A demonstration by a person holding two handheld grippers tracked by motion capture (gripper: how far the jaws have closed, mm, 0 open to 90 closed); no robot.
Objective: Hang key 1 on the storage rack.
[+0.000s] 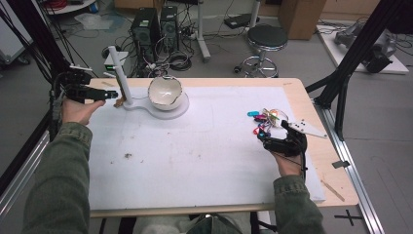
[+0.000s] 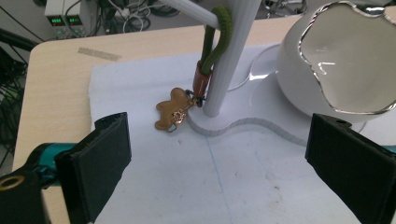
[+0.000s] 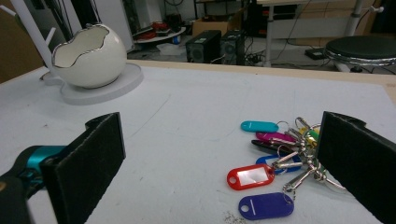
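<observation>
Your right hand-held gripper, jaws spread, faces one bunch of key tags; your left hand-held gripper, also spread, faces one bear keychain.

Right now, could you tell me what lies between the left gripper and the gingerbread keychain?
Only bare white mat; the left gripper view shows left gripper open before gingerbread keychain.

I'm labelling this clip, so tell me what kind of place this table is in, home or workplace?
Most likely a lab or workshop: computer towers and tangled cables sit on the floor behind the table, beside a black stool and black frame struts.
</observation>
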